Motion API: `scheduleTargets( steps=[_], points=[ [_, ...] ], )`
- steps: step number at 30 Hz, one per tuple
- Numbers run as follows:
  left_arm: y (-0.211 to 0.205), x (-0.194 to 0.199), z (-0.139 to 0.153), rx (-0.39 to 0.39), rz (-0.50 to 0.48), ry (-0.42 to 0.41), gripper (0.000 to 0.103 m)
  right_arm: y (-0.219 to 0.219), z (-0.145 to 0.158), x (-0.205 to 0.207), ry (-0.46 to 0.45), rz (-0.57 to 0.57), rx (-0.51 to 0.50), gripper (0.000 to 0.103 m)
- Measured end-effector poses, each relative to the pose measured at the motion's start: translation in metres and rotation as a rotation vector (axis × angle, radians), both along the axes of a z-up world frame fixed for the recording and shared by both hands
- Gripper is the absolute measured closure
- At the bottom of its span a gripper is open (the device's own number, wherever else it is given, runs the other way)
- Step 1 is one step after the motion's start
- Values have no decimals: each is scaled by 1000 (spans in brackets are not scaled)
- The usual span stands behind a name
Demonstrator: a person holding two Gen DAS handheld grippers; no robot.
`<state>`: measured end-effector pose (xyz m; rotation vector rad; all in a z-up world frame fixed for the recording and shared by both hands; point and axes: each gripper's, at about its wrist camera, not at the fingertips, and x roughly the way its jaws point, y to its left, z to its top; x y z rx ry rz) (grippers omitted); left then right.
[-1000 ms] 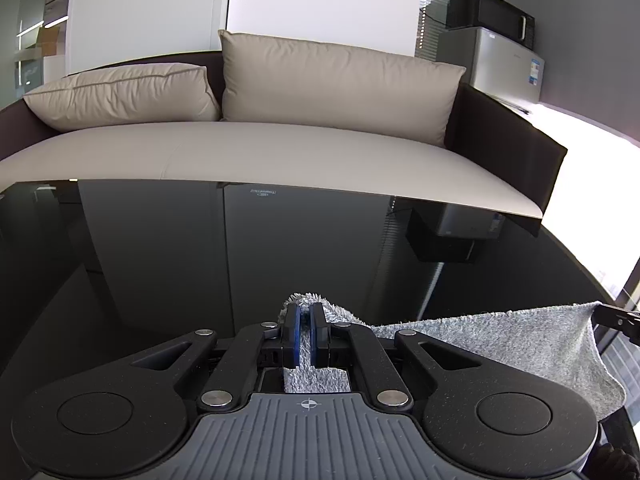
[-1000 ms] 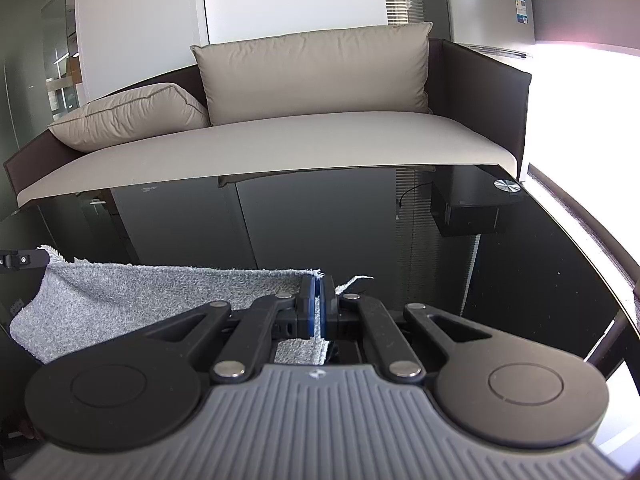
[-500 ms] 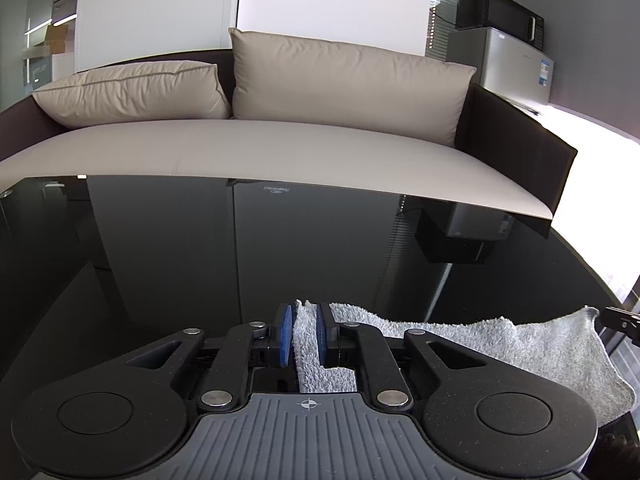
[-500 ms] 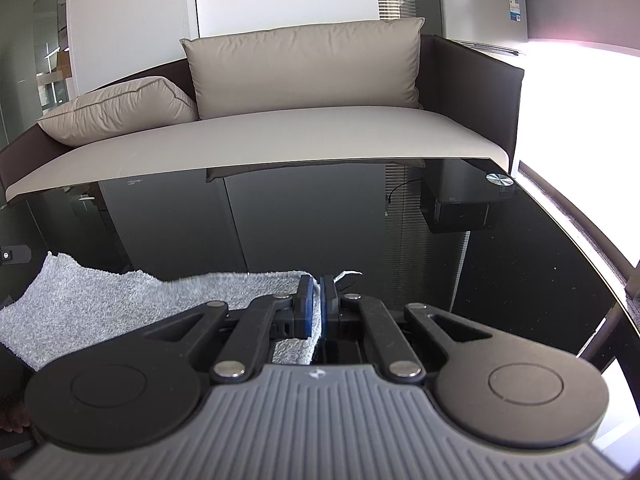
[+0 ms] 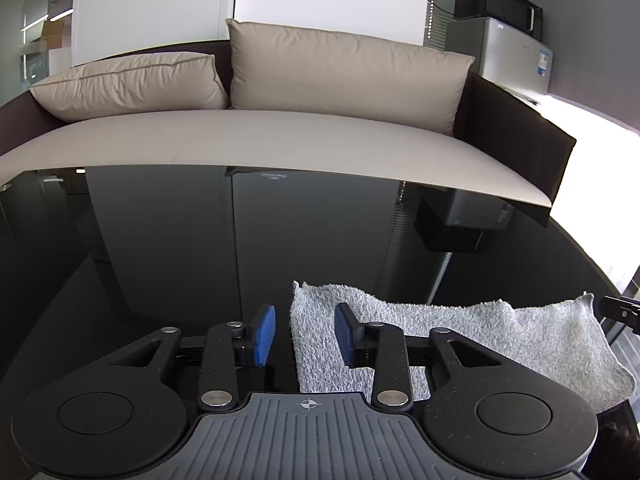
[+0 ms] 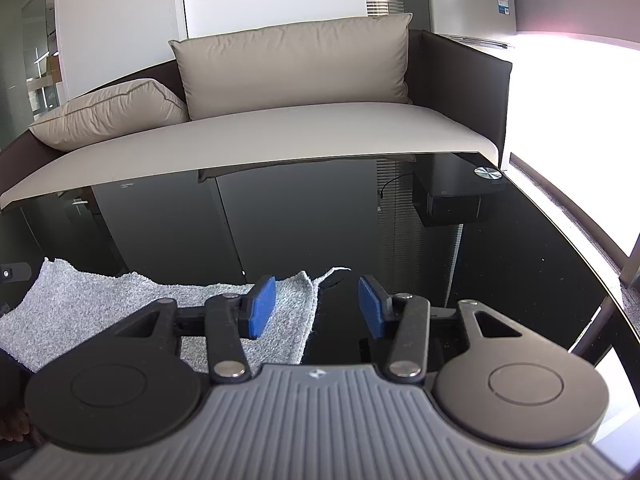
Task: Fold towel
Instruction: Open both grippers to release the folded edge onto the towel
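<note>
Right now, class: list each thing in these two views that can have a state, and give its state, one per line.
Left gripper: open, holding nothing.
Right gripper: open, holding nothing.
Towel: released, lying on the table, its far edge rumpled.
Table: glossy black, mirroring the sofa.
Sofa: unoccupied, two cushions on it.
</note>
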<state>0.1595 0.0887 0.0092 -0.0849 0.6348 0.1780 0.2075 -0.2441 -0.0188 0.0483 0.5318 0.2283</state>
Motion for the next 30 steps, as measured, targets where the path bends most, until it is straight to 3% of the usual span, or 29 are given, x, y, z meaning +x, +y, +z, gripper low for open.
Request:
scheduleTargets(
  steps=[5,8,11,12,15,30],
  points=[
    [1,-1,-1,-11,4,7,45,0,1,-2,4,5,3,37],
    [-1,-3,-3,-10,-6,11,28,0,1,-3,5,8,3,32],
    [-3,-5,-3,-4,-9,3,4,0,1,-4,14,7,7,23],
    [-3,-6,-3,-5,-9,1,1,0,1,-5,18,9,12,20],
    [-2,-8,-3,-20,-13,7,1,2,1,-9,25,19,11,11],
    [-7,-26,-10,-31,-40,45,1,6,2,-32,49,44,-3,10]
  ],
)
